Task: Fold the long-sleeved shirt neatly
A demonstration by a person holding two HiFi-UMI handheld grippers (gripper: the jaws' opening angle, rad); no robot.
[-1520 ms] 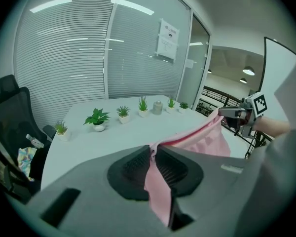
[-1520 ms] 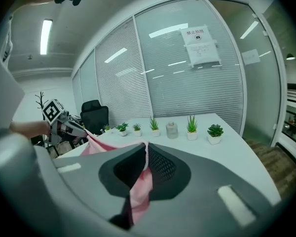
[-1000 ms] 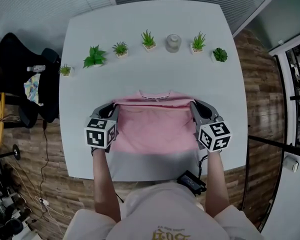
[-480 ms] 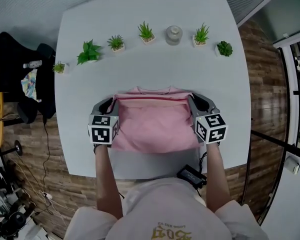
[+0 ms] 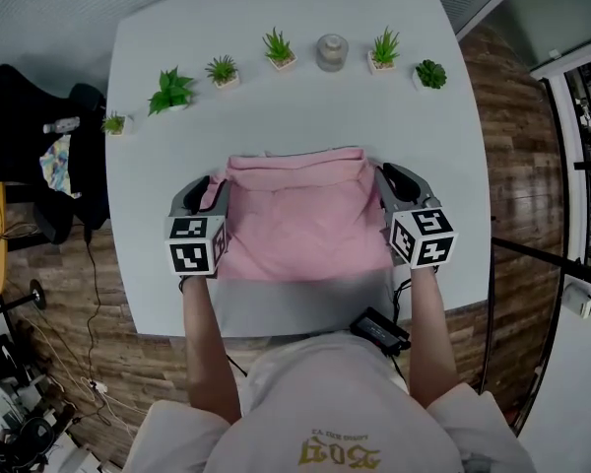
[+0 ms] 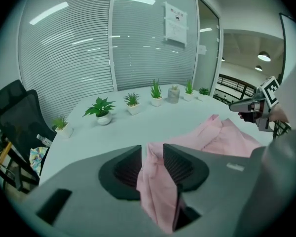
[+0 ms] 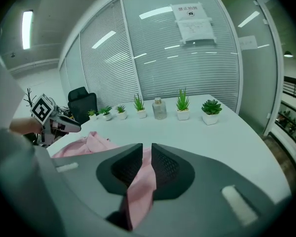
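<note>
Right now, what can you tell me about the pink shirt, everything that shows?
The pink shirt is soft, knit-looking cloth, folded into a rough rectangle with no sleeves showing. It lies on the white table, near the person's edge, and its far edge is a rounded, slightly puffy fold. The left gripper and right gripper sit at its two far corners. Their fingers have just been opening, each pair with a bunch of pink fabric between them.

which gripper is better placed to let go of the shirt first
Left, probably. Both sets of jaws have just been opening with the shirt between them, but the left gripper gapes wider, cloth hanging loose; the right gripper has a narrower, cloth-filled gap.
</note>
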